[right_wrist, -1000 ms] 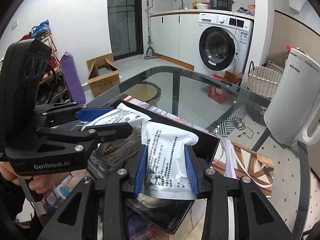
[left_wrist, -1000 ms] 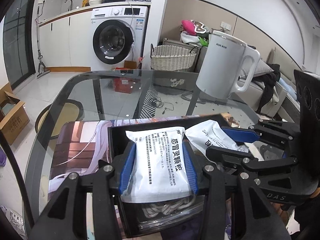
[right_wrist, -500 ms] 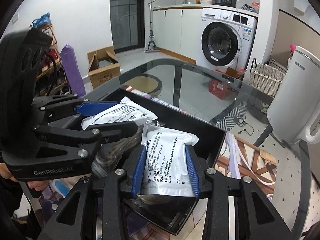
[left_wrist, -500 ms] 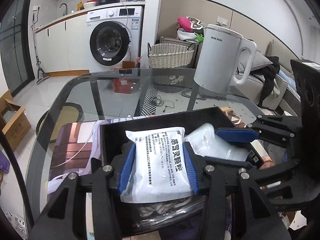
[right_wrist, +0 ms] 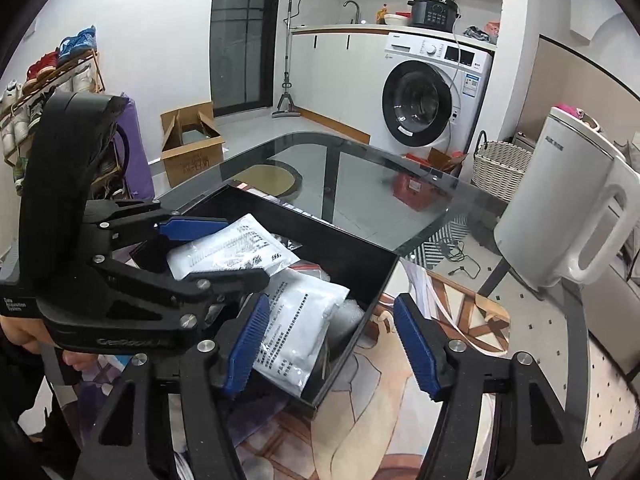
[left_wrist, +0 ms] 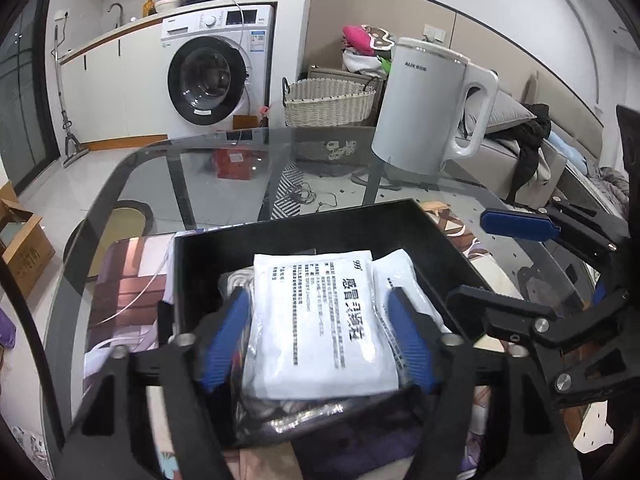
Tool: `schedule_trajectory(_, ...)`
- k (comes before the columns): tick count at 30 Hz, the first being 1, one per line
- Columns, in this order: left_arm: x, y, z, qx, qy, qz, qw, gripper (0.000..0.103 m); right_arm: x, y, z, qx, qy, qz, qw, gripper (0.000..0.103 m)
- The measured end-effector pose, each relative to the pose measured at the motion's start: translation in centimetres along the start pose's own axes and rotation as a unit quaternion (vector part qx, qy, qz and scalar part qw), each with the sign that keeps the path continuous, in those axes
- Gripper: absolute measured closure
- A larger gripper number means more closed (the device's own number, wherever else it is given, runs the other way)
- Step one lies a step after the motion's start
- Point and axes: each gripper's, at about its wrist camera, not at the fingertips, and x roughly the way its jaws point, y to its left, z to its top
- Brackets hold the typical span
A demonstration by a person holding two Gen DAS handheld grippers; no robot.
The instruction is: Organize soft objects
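My left gripper [left_wrist: 320, 336] just opened wide; its white packet [left_wrist: 320, 320] lies loose between the pads. My right gripper [right_wrist: 332, 344] opened too, holding nothing. Both packets rest in the black tray [left_wrist: 280, 236].

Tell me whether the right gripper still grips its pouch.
No: the right gripper has just been opening; its white pouch lies in the black tray.

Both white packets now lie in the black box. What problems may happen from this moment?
1. The left gripper has just opened its jaws, but they flank the left packet closely, so pulling back might drag it out.
2. The right packet lies tilted near the black box wall and may slide.
3. The right gripper, jaws also just opened, straddles that wall and could bump the box.
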Motion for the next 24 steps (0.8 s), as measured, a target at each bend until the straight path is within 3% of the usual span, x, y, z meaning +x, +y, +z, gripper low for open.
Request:
schedule_trajectory(1, -0.6, 0.0, -0.2, -0.004, -0.008, 0.009, 0.9999, 0.009, -0.3, -0.2, -0.1, 0.003, -0.002, -0.001, 1.000, 0.028)
schedule_trajectory(3, -1.3, 0.4, -0.3, -0.012, -0.017, 0.007, 0.9998, 0.006, -1.1, -0.5, -0.5, 0.010, -0.007, -0.004, 1.000, 0.017)
schedule_trajectory(6, -2.5, 0.7, -0.7, -0.024, -0.026, 0.006, 0.9994, 0.000, -2.1, -0.9, -1.1, 0.024, -0.009, -0.005, 1.000, 0.013)
schedule_trajectory(9, -3.4, 0.8, -0.9, -0.032, -0.031, 0.025, 0.9987, 0.000, -3.0, -1.2, -1.8, 0.038, -0.010, -0.014, 0.999, 0.002)
schedule_trajectory(24, -7.5, 0.5, -3.6, -0.040, -0.043, 0.044, 0.9973, 0.000, -6.6, -0.9, -4.7, 0.072, -0.002, -0.002, 0.997, 0.001)
